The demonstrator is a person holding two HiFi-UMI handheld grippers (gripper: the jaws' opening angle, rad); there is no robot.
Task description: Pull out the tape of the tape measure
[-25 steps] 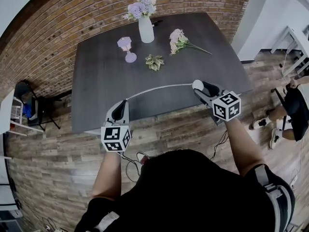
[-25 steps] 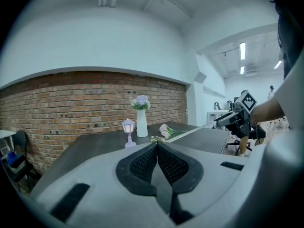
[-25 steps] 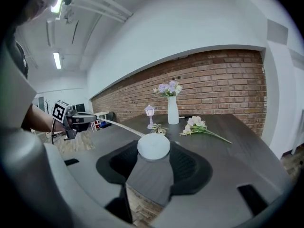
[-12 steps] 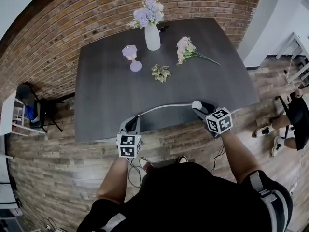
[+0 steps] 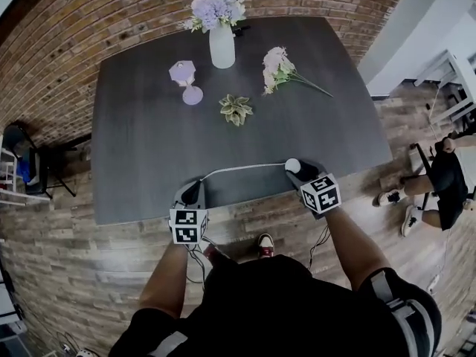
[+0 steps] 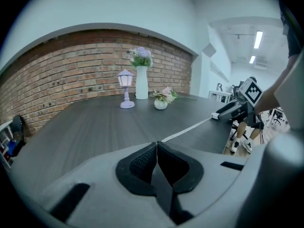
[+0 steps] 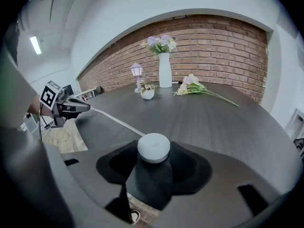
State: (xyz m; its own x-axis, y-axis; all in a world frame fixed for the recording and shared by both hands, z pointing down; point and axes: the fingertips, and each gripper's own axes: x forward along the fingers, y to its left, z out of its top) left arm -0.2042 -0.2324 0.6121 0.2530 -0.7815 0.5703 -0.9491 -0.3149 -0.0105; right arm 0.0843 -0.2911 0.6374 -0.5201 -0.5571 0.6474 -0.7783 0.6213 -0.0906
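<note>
Tape measure: a round, smooth white case [image 7: 153,147] is held over the near right edge of the table [image 5: 149,140].
Right gripper [image 5: 301,171]: its black fingers [image 7: 190,167] are spread wide and clamped on either side of the tape measure.
Tape [image 5: 242,169]: a thin, flat, pale strip is drawn out leftward in a shallow curve along the near edge of the table.
Left gripper [image 6: 156,146]: its ribbed black fingers are pressed together on the end of the tape.
Table: a dark, matte, wood-grained rectangular top is seen.
Far side: a slim white vase [image 5: 222,44] of lilac flowers, a small lilac lantern [image 5: 184,80] and a potted plant [image 5: 236,108] are stood upright; a pink bouquet [image 5: 279,65] is laid flat to the right.
Wall [image 5: 89,21]: rough red brick is shown.
Floor [image 5: 74,259]: worn wooden planks are shown.
</note>
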